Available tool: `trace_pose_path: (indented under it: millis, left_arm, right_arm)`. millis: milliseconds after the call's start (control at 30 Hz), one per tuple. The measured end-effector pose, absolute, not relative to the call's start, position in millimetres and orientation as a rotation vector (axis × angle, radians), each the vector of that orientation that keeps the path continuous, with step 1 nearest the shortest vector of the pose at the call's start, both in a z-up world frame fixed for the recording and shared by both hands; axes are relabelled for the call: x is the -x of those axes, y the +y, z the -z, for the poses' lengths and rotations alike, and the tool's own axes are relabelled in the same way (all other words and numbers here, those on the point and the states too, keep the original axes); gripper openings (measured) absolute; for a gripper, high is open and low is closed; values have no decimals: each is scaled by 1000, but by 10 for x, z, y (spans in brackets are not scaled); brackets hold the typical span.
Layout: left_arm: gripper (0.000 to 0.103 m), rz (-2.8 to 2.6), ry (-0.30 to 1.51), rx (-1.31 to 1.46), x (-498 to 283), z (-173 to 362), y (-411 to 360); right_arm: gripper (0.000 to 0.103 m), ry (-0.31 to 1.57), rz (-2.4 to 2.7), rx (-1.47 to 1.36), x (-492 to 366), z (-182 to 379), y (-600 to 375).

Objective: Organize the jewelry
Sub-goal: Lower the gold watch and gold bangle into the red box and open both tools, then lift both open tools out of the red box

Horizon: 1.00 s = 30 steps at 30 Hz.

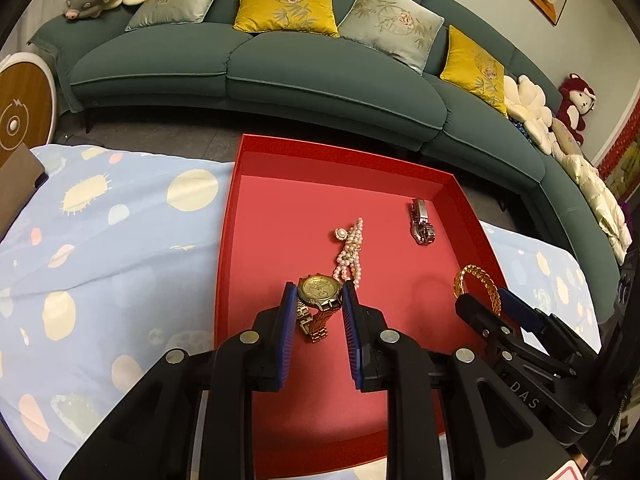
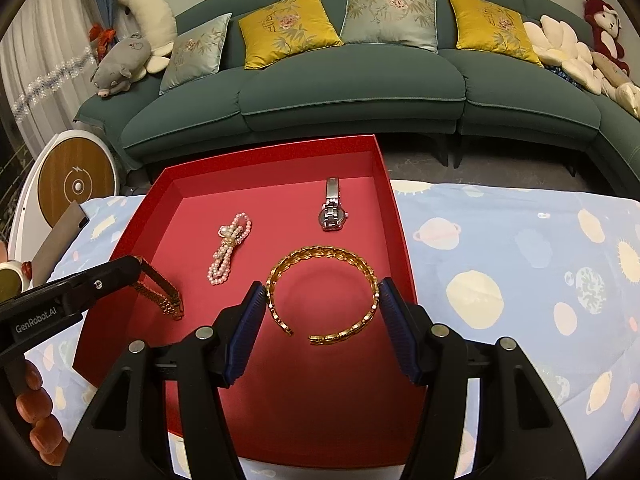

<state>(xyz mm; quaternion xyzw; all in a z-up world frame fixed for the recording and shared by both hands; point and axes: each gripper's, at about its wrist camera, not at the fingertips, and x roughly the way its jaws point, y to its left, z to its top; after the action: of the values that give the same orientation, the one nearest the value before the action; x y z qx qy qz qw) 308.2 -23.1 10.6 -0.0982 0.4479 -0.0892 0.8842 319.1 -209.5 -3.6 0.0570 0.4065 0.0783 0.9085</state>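
Four pieces already lie in the red tray (image 2: 394,216): my right gripper (image 2: 322,308), jaws apart, brackets the gold bangle (image 2: 322,256); my left gripper (image 1: 318,312), jaws apart, flanks the gold watch (image 1: 318,289). Pearl bracelet (image 2: 229,249) and silver watch (image 2: 333,212) rest loose. Sorting seems nearly done.

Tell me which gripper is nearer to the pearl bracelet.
Left. The left gripper straddles the gold watch, right beside the pearl bracelet. The right gripper sits around the gold bangle, farther off.
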Motion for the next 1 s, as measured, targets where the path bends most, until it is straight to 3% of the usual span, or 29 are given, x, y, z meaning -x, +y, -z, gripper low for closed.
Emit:
trace_pose_path:
  millis: [200,267,367,533,667,767,1000]
  left_arm:
    - [20,166,936,210,-3103,-77,-176]
    - [24,151,910,223,-3080,-115,-137]
    - [42,134,870,242,-3021,-244,-81]
    - [42,140,811,239,-2807,-568,-25]
    - [47,159,789,242,-2498,-787,-8]
    - [57,148,768,230,-2157,-864,38]
    - [60,99,803,121,-1365,-611,190]
  right_arm:
    - [57,856,-181,-120,-3230,100,-2044]
    - [62,844,-174,-126,-3216,78,-2049]
    - [67,802,-169,-151,-3159,-55,-2098]
    - [70,727,-161,-223,-2894,-446,-2301]
    - [70,691,-164,-246,-2524,-705,-2468]
    - [71,671,-149,-209,-2164,-805,-2569]
    - [72,725,-132,-257,-1431,-662,-2754]
